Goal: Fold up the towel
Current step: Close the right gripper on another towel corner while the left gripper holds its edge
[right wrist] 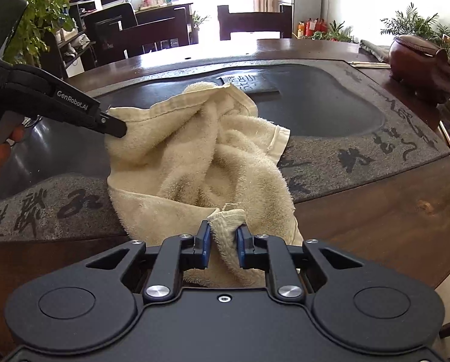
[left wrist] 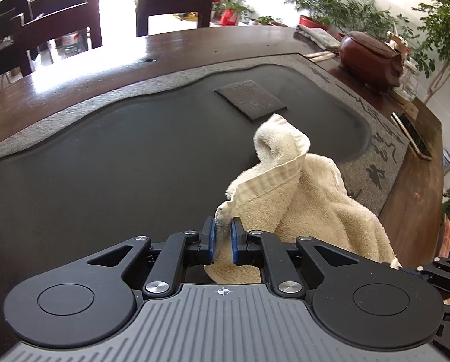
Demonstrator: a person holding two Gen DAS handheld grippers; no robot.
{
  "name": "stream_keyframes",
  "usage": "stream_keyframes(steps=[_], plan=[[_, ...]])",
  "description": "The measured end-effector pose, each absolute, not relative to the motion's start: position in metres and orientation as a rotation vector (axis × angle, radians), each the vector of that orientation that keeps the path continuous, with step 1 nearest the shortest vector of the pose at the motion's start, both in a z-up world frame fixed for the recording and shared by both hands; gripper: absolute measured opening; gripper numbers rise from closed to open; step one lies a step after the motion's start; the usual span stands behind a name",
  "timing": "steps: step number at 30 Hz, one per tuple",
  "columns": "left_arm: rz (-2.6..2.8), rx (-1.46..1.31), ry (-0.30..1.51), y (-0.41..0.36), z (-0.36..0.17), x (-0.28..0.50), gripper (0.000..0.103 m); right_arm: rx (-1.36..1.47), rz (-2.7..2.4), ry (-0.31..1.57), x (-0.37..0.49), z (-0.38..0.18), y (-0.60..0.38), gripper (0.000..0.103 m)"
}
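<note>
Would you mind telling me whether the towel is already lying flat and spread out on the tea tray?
No, the towel is bunched in loose folds, one corner pinched by the right gripper and another by the left gripper.

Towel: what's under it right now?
The towel is bunched over the stone tea tray's dark basin and its inscribed rim. Whatever lies directly beneath the folds is covered.

A cream, fluffy terry-cloth towel with hemmed edges is lying crumpled and bunched, draping over the grey stone tray's rim.
</note>
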State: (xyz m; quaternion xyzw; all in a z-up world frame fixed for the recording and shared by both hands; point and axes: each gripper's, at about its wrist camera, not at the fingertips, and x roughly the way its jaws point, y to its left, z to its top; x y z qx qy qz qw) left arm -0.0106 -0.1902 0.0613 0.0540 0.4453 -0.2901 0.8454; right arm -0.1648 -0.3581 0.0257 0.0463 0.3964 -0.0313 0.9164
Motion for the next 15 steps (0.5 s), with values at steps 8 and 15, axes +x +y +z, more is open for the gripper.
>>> stream_keyframes(steps=[8, 15], plan=[[-0.625, 0.063, 0.958, -0.191, 0.056, 0.001, 0.015, 0.093, -0.072, 0.804, -0.168, 0.034, -0.359, 0.01], [-0.631, 0.011, 0.954, -0.184, 0.052, 0.001, 0.007, 0.084, -0.082, 0.789, -0.175, 0.042, -0.358, 0.01]])
